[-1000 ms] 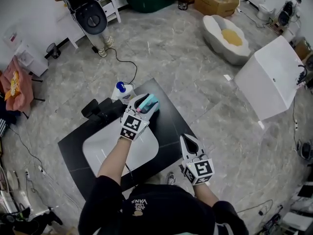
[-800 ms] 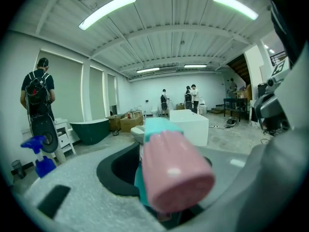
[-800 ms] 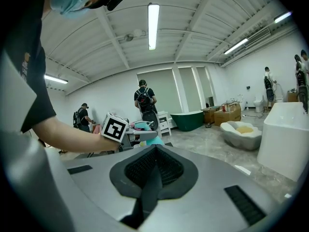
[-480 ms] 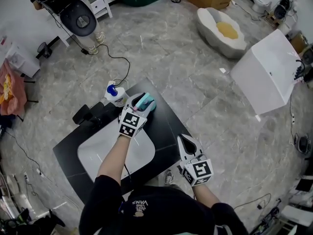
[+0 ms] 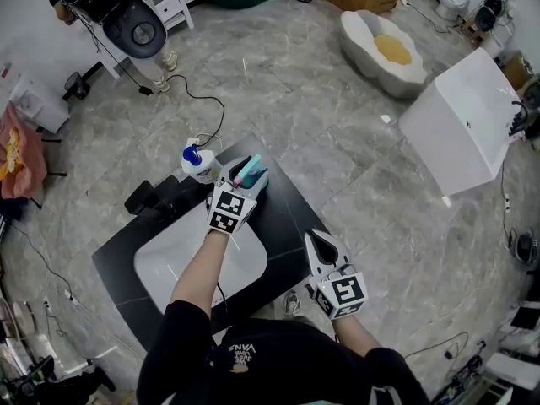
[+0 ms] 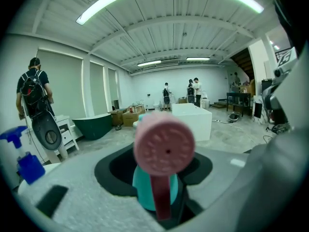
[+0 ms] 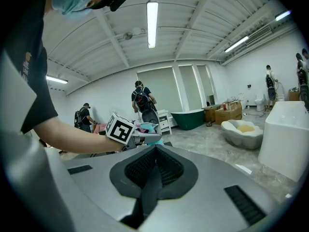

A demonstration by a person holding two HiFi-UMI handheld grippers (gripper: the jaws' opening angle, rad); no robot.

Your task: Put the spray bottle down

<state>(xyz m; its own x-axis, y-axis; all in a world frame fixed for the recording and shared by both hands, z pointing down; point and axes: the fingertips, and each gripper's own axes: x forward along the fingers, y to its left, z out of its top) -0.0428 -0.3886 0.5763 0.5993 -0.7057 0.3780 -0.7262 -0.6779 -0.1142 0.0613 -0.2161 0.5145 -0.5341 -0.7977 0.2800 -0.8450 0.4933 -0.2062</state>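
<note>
- The tabletop [image 5: 285, 199] is black. Its bare far corner lies right under my left claw, which is where I'd judge the set-down belongs.
- The sink [image 5: 164, 264] is sunk into the tabletop, to the near left of that corner and clear of the landing spot.
- My left claw [image 5: 246, 175] reaches over the far edge of the tabletop. Its jaws are easing apart, with the pads on the bottle between them.
- My right claw [image 5: 317, 240] hangs at the near right, well apart. Its jaws are together and empty, so the left hand is the nearer one.
- The bottle [image 6: 144, 187] is teal with a pink head. It sits in my left claw, long axis roughly upright, and its nozzle faces back at me.
- I cannot tell whether its base touches the tabletop. The drop is straight down, so I'd judge the release depends on that.
- A blue-topped sprayer [image 5: 198, 160] stands just left of my left claw, near enough to bump.
</note>
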